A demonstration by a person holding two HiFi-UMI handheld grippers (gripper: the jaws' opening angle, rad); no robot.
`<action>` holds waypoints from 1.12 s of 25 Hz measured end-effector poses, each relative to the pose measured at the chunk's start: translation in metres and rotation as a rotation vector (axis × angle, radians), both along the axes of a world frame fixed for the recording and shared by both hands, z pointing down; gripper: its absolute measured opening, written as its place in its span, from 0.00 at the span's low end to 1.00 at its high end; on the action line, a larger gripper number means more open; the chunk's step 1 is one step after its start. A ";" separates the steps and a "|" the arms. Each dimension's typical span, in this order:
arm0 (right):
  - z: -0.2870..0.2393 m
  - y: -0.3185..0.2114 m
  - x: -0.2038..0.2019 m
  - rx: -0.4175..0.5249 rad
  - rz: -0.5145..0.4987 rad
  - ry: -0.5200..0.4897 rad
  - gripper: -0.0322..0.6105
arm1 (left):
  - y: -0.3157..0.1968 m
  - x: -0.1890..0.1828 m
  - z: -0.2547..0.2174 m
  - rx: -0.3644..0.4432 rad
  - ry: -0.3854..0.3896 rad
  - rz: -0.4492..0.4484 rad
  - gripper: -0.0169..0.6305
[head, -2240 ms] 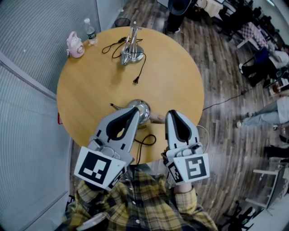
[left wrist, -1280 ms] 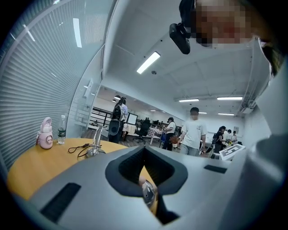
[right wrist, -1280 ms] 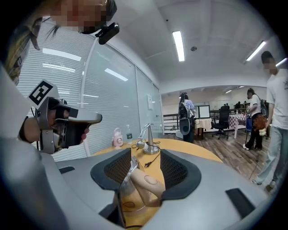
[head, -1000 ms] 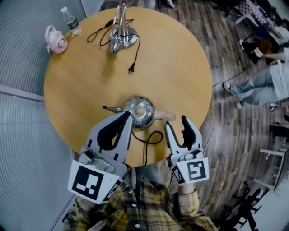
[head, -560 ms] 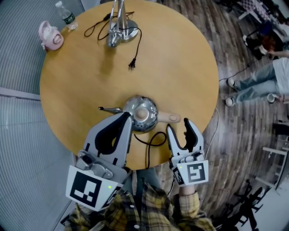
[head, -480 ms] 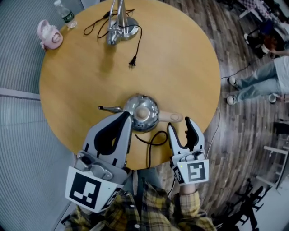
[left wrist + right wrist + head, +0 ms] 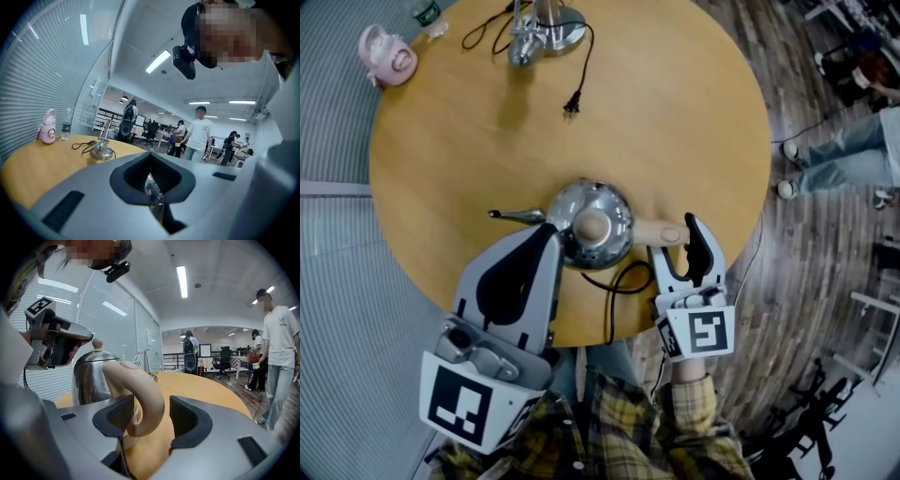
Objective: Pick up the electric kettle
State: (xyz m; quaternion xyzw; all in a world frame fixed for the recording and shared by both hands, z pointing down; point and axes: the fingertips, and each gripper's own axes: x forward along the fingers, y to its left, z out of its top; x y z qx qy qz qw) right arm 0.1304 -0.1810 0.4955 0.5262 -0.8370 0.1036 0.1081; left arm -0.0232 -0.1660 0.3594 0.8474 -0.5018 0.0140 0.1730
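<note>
- An electric kettle [image 7: 591, 225] of polished steel stands upright on a round wooden surface [image 7: 675, 112], close to its near edge.
- In the head view its long axis runs left to right: the thin spout [image 7: 511, 216] points left and the beige handle [image 7: 661, 232] points right.
- The lid with its beige knob [image 7: 592, 225] is on, so whatever is inside is hidden.
- The right claw [image 7: 677, 242] has its jaws apart with the handle standing between them; the right gripper view shows a gap beside the handle on the right (not clamped).
- The left claw [image 7: 546, 239] sits just beside the kettle body on the near left, jaws together and holding nothing; its own view shows only a sliver of shiny metal through them.
- A black cord [image 7: 623, 281] loops on the surface beside the kettle and drops over the edge.
- At the far side, a pink flask [image 7: 386, 54] and a metal desk lamp [image 7: 539, 28] are partly cut off by the frame; the lamp's plug [image 7: 571, 105] lies loose.
</note>
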 end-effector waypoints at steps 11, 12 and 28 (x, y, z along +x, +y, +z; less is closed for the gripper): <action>0.009 -0.025 -0.001 -0.004 -0.006 -0.001 0.42 | -0.004 -0.001 0.009 -0.033 0.005 0.000 0.03; 0.010 -0.027 -0.002 0.003 -0.004 0.009 0.42 | -0.005 -0.001 0.010 -0.032 0.007 -0.002 0.03; 0.011 -0.044 -0.012 0.060 0.036 0.049 0.24 | -0.016 -0.003 0.011 -0.038 0.011 -0.011 0.03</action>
